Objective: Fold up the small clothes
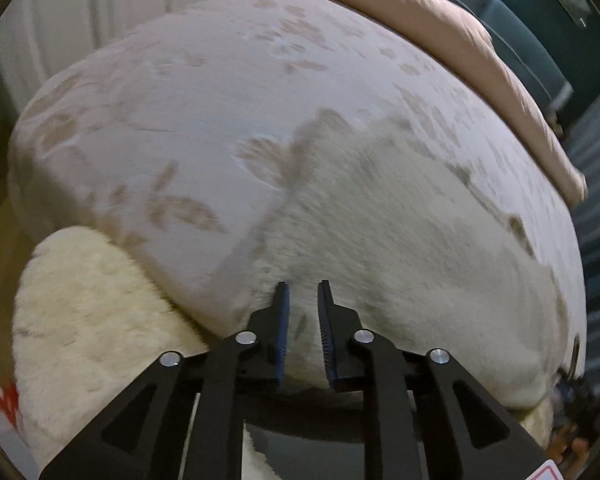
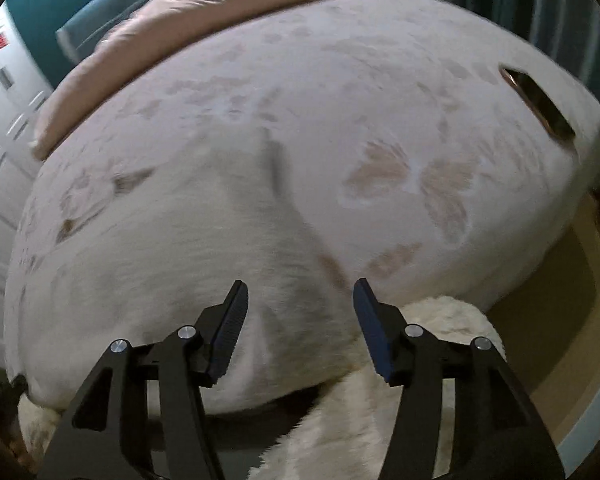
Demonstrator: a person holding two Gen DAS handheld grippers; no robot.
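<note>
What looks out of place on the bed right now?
A dark flat object, maybe a phone, lies alone near the far right edge of the bed. The white garment lies flat; nothing spilled or damaged.

Fuzzy white cloth garment (image 1: 380,240) on matt printed bedsheet (image 1: 220,80); matt black plastic claw (image 1: 303,292) w/ ribbed pads.

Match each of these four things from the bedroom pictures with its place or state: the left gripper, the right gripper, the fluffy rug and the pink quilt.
Things:
1. left gripper
2. right gripper
3. fluffy rug
4. pink quilt

Places and states:
a. on the floor beside the bed
b. fingers wide apart
c. along the bed's far edge
d. fingers close together

Pairs: 1-d, 2-b, 3-a, 4-c
</note>
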